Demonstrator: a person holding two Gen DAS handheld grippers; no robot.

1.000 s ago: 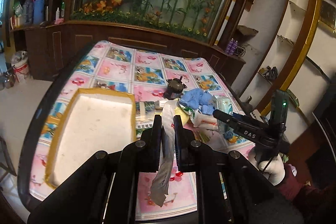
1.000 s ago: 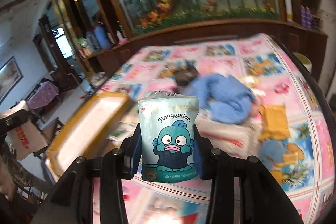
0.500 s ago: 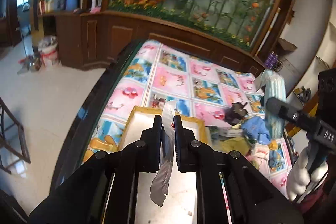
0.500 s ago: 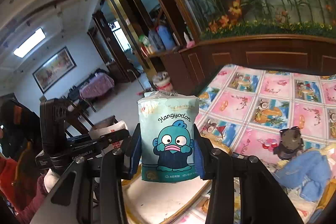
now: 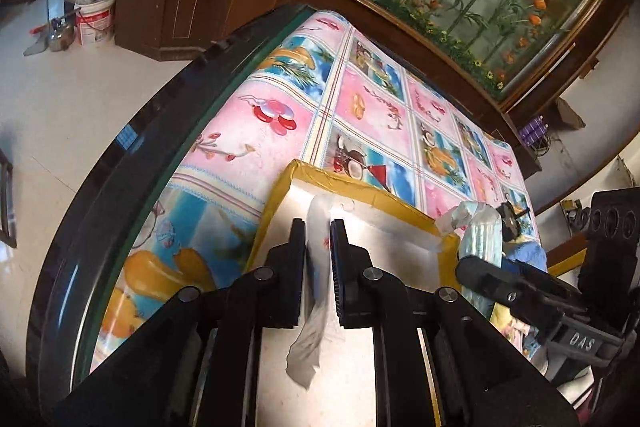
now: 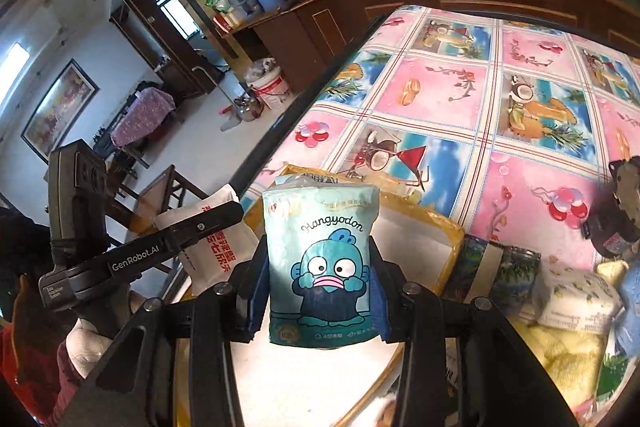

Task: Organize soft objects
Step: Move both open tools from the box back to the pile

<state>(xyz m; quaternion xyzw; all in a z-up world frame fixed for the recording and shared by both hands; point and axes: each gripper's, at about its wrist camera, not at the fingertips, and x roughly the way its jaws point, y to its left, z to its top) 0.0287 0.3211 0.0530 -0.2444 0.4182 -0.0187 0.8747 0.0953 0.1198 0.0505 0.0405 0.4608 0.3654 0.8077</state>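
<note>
both held over yellow-edged tray (image 5: 280, 183): hangyodon pack (image 6: 322, 263), perhaps a wipes sachet (image 5: 318, 255).

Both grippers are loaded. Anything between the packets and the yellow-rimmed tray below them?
Nothing visible. The Hangyodon tissue pack in the right gripper and the thin white packet in the left gripper hang over bare tray floor.

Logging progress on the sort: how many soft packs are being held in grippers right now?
2. The Hangyodon tissue pack is clamped in the right gripper; a thin white packet is pinched in the left gripper, both over the yellow-rimmed tray.
</note>
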